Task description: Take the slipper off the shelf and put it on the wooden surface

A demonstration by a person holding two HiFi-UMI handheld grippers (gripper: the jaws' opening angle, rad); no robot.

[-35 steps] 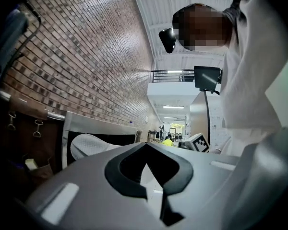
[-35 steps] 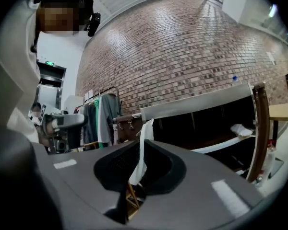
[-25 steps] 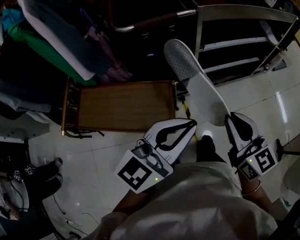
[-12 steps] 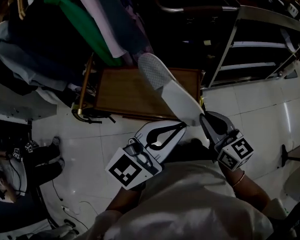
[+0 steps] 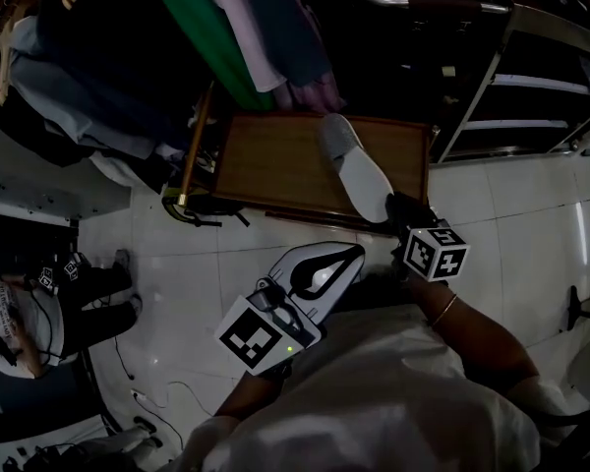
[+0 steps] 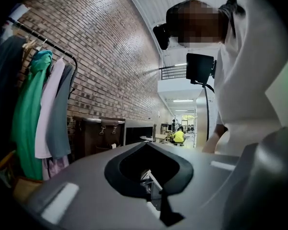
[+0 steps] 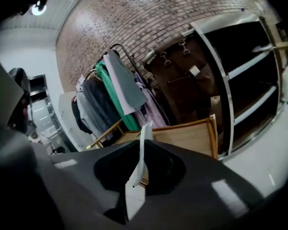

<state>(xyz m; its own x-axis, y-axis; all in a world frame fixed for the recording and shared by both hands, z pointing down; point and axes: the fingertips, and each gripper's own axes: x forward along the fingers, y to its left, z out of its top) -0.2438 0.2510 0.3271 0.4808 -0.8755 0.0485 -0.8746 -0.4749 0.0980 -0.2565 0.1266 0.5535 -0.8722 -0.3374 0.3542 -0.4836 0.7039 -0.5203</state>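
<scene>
Your white slipper is pinched at its heel end in your right claw and reaches out ahead of it, thin and flat, with its grey textured toe farthest away. It hangs over the right part of the wooden surface, a brown railed board just ahead of and below the claw; contact cannot be told. The metal-framed shelf stands to the claw's right.

In the head view the slipper loses its near end behind the right gripper (its dark fingers barely show). The right gripper view gives only the slipper's thin white edge. The shelf runs off the right edge.
</scene>
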